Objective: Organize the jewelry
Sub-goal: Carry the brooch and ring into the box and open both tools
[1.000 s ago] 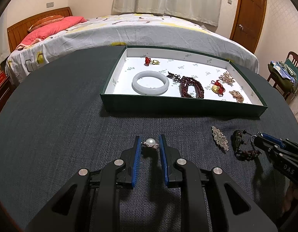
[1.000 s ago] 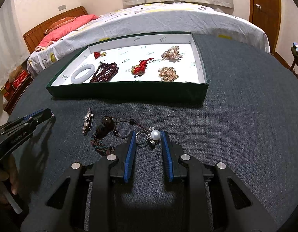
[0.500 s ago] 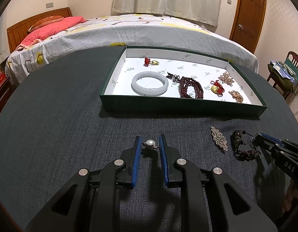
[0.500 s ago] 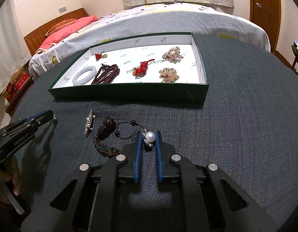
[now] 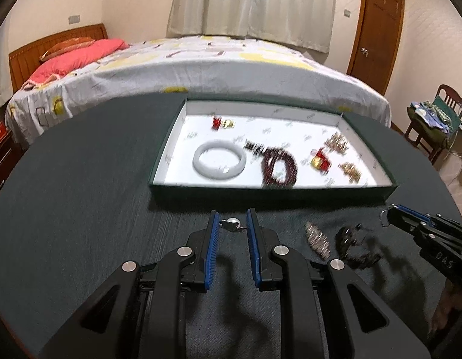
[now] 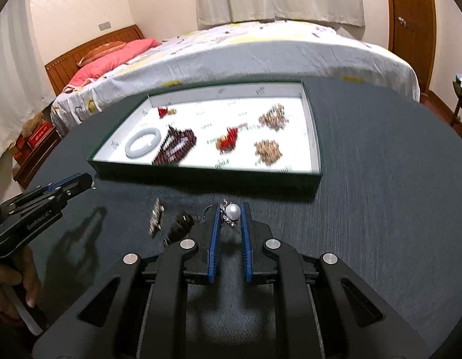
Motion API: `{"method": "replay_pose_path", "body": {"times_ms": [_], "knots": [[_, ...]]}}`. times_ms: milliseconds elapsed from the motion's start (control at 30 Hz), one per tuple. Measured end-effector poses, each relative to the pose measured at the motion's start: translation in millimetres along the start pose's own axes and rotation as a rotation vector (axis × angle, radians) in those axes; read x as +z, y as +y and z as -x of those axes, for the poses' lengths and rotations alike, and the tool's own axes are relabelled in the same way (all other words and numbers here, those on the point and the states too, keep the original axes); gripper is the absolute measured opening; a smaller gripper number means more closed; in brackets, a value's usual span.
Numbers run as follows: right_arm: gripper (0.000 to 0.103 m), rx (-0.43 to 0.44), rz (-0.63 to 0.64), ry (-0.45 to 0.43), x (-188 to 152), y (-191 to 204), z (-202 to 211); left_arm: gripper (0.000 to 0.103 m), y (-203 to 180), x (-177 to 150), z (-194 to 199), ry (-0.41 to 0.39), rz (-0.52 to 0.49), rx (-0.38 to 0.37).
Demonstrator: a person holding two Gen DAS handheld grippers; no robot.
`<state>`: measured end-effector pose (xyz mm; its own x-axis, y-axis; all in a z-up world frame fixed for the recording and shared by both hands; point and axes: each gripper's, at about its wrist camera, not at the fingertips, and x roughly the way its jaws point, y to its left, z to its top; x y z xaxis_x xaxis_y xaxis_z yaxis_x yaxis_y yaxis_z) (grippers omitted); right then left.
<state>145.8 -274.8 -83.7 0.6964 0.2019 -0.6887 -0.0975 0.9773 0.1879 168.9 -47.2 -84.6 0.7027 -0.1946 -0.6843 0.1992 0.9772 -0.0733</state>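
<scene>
My left gripper [image 5: 232,218] is shut on a small pearl piece [image 5: 233,223], pinched between its blue pads just above the dark tablecloth. A pearl ring [image 6: 232,211] sits clamped in my right gripper [image 6: 231,209], a little off the cloth. The green tray [image 5: 260,193] with a white floor lies just beyond both grippers. It holds a white bangle [image 5: 219,161], a dark red bead bracelet [image 5: 280,170] and several small gold and red charms. In the left wrist view the right gripper [image 5: 386,214] enters from the right, and the ring's loop shows at its tip.
A rhinestone brooch [image 5: 317,240] and a dark beaded tassel piece [image 5: 353,245] lie on the cloth between the two grippers. A hand [image 6: 18,281] holds the left gripper's handle. A bed stands behind the round table, and a chair [image 5: 440,119] at the far right.
My right gripper's jaws closed on the pearl ring and lifted it slightly off the cloth. The left gripper kept its grip on the pearl piece and barely moved.
</scene>
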Motion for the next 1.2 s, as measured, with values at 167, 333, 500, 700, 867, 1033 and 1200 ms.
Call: {"method": "replay_pose_path", "body": {"times_ms": [167, 333, 500, 700, 867, 1033, 1200], "knots": [[0.014, 0.011, 0.023, -0.047, 22, 6, 2, 0.02, -8, 23, 1, -0.042, -0.017, -0.029], [0.014, 0.017, 0.057, -0.111, 54, 12, -3, 0.02, -13, 48, -11, -0.068, -0.035, -0.052], [0.014, 0.023, 0.07, -0.149, 86, 16, -21, 0.02, -17, 73, -37, -0.077, -0.06, -0.058], [0.014, 0.014, 0.081, -0.14, 112, 17, -60, 0.02, -17, 97, -81, -0.051, -0.079, -0.055], [0.014, 0.002, 0.083, -0.1, 122, 16, -93, 0.02, -17, 108, -115, -0.013, -0.088, -0.041], [0.014, -0.013, 0.081, -0.033, 126, 14, -122, 0.02, -16, 108, -139, 0.043, -0.101, -0.03], [0.014, -0.036, 0.084, 0.028, 123, 16, -138, 0.02, -14, 107, -153, 0.104, -0.081, -0.032]]}}
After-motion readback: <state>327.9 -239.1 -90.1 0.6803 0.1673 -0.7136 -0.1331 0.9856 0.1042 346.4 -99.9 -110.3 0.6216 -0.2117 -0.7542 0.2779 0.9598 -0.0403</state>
